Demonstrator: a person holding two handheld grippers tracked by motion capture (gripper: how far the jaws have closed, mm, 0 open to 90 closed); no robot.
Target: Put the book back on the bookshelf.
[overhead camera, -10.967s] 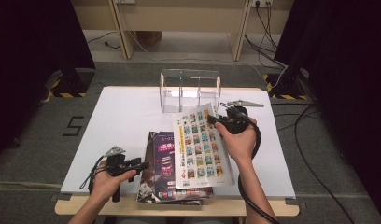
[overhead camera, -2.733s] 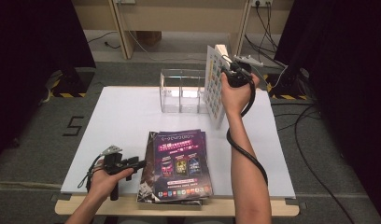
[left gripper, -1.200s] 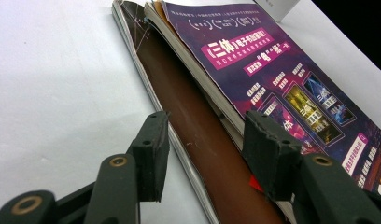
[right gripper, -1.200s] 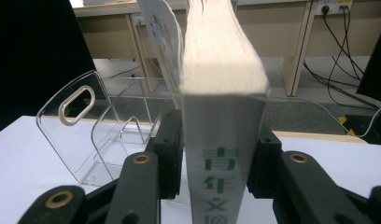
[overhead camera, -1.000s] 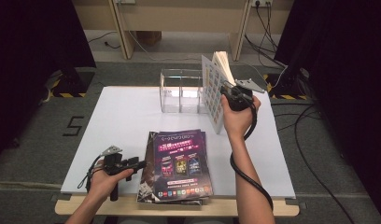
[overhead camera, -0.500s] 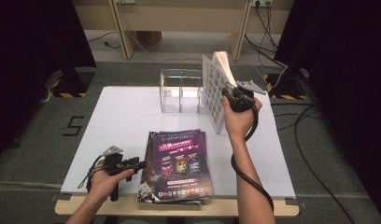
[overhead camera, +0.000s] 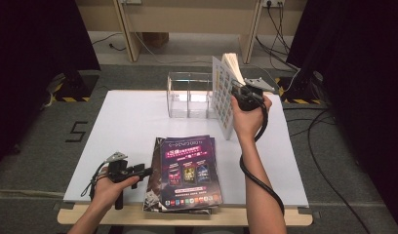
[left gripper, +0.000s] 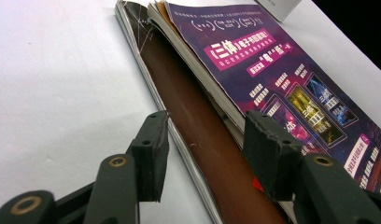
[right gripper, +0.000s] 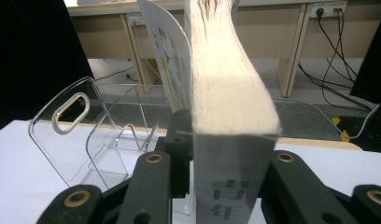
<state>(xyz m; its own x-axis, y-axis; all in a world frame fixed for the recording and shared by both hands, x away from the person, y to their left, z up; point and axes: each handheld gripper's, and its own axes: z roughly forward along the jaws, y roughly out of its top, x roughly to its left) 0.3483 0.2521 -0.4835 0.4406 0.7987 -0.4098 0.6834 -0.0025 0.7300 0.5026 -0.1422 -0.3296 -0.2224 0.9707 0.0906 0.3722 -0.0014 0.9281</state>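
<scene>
- The right tongs (overhead camera: 237,95) grip a thick book (overhead camera: 225,97) by its spine; the jaws have just been closing, and in the right gripper view they press the book (right gripper: 228,126) from both sides.
- The book stands upright at the far right of the white counter (overhead camera: 129,126); its front cover, printed with small pictures, fans away from the page block; it stands just beside the right end of the clear acrylic rack (overhead camera: 189,95).
- The left tongs (overhead camera: 142,171) stand wide apart and grip nothing; they rest low at the near edge of the counter.
- In the left gripper view, the spine edge of the magazine stack (left gripper: 212,140) lies between the pads; whether they touch it I cannot tell.
- The purple magazine (overhead camera: 187,168) lies on top of that stack.
</scene>
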